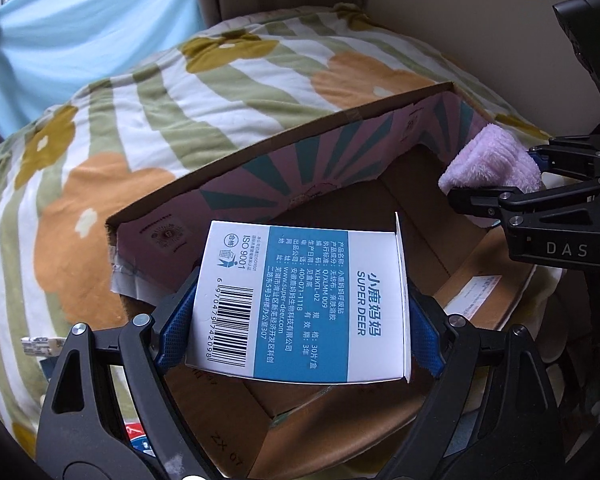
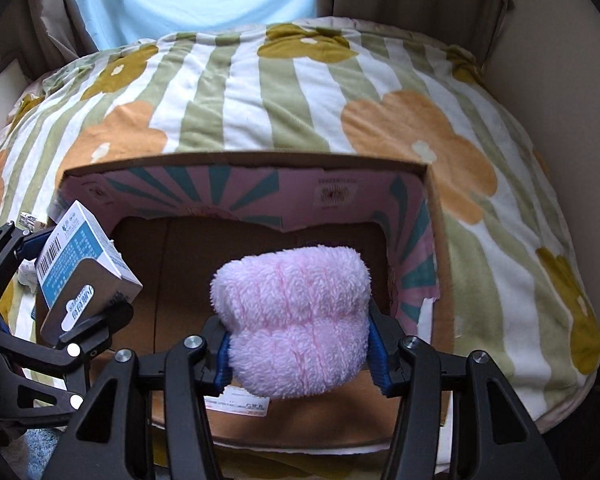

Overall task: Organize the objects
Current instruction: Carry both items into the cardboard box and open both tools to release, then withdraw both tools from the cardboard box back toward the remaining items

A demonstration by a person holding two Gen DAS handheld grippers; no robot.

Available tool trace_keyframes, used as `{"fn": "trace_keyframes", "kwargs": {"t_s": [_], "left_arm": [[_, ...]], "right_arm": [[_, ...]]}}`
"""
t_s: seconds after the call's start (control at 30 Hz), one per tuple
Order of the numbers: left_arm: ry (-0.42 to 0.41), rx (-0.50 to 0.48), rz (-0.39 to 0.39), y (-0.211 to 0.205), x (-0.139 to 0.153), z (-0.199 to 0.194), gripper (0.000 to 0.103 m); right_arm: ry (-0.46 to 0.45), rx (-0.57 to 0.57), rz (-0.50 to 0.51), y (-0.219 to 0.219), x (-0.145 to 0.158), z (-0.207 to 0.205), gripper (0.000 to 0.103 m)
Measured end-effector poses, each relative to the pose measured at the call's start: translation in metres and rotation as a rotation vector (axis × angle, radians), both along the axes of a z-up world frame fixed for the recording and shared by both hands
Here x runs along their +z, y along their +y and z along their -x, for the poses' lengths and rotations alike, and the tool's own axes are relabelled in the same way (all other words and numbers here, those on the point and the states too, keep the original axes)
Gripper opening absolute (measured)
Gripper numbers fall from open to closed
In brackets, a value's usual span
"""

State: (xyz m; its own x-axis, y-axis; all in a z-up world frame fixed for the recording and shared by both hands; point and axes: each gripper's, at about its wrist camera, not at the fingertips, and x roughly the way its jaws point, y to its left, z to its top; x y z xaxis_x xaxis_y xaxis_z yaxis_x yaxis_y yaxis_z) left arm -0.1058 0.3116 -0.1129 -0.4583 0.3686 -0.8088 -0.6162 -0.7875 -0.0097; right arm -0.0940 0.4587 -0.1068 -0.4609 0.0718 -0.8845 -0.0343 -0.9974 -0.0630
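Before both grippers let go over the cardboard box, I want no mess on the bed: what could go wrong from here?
1. The left gripper holds the blue-and-white carton near the cardboard box's near-left edge; released here, it may clip the rim and tumble onto the flowered blanket.
2. The right gripper squeezes the pink fluffy cloth; its fibres might snag on the pads.
3. Both grippers are close together and could collide.
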Motion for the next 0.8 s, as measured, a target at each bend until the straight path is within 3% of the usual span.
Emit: {"fn": "trace_keyframes", "kwargs": {"t_s": [0.3, 0.37, 0.43, 0.53, 0.8], "left_arm": [[0.012, -0.012, -0.009, -0.002, 0.003, 0.002, 0.086], [0.031, -0.013, -0.001, -0.001, 0.006, 0.001, 0.088], [0.044, -0.008, 0.011, 0.000, 0.008, 0.001, 0.103], [0.036, -0.004, -0.001, -0.003, 0.013, 0.001, 0.103], [0.006, 0.001, -0.030, -0.011, 0.019, -0.002, 0.103]], "right_arm": [[0.006, -0.020, 0.046, 0.006, -0.001, 0.001, 0.049], [0.005, -0.028, 0.049, 0.005, 0.000, 0.002, 0.053], [0.000, -0.043, 0.045, 0.005, 0.000, 0.004, 0.068], [-0.015, -0.065, 0.046, 0.006, 0.000, 0.004, 0.082], [-0.011, -0.064, 0.039, 0.005, 0.004, -0.003, 0.085]]}}
